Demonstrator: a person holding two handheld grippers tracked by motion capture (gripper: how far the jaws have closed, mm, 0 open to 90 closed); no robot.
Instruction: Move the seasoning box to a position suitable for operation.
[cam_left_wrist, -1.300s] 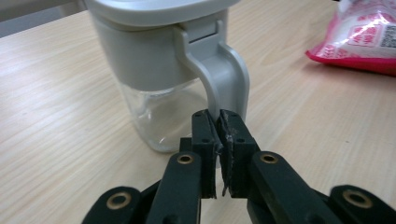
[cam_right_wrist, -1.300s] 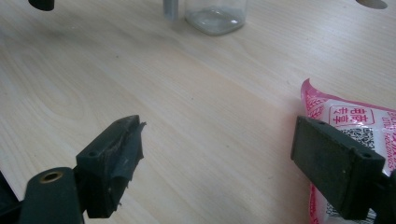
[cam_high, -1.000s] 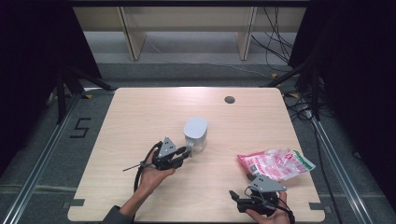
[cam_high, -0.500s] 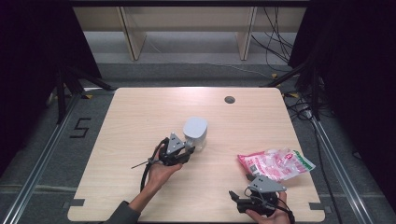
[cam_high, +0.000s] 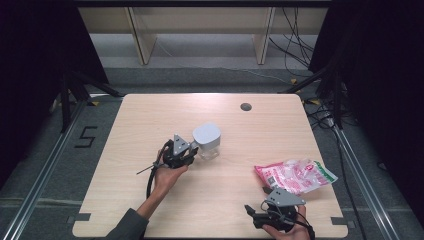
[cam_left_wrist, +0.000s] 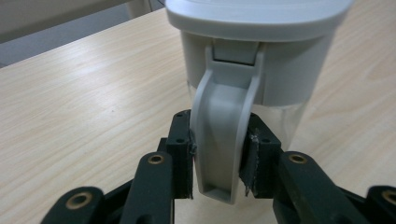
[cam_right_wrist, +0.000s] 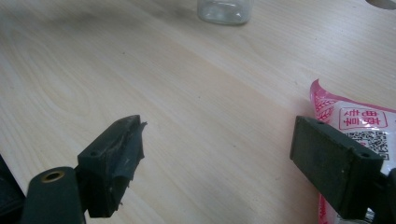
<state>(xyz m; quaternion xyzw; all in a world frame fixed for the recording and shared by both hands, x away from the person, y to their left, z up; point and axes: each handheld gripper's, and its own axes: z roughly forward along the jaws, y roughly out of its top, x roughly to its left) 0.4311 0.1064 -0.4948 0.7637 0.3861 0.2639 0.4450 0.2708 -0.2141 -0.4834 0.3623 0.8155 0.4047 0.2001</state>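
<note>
A pale wood-grain worktop (cam_high: 150, 125) stands in a dark-curtained room. The left hand-held gripper (cam_high: 186, 155), jaws drawn partway together, has both pads against the sides of the grey handle (cam_left_wrist: 219, 140) of a clear container (cam_high: 207, 142) with a grey lid (cam_left_wrist: 257, 14), which stands upright directly ahead of it near the worktop's middle. Over the last second those jaws have been closing slightly with the handle between them. The right hand-held gripper (cam_right_wrist: 217, 163) hovers low at the near edge, jaws wide and empty; a pink-and-white printed packet (cam_high: 295, 175) lies just beyond it.
</note>
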